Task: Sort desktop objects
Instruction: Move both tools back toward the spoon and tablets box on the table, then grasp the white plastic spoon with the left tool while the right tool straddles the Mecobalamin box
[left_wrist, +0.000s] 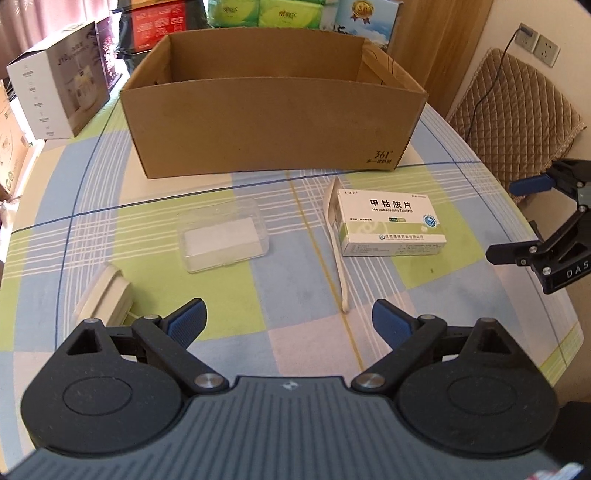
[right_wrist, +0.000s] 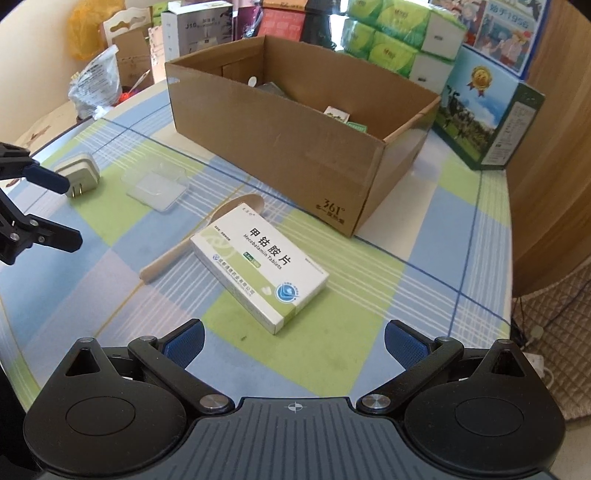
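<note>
2 open, empty tools (left_wrist: 288, 319) (right_wrist: 293, 341), medicine box (right_wrist: 260, 266) just ahead of right one.

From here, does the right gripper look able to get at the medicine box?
Probably yes. The right gripper is open, and the medicine box lies just ahead with bare tablecloth between. The spoon lies along the box's far side, out of the way.

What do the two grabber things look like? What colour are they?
Both look alike. The left gripper and the right gripper are matte black plastic with grey ribbed bodies, two round discs, silver pivot bolts and triangular cut-outs. Their jaws end in blue textured pads. White letters "DAS" mark the right one's side. No cables or sleeves show.
</note>
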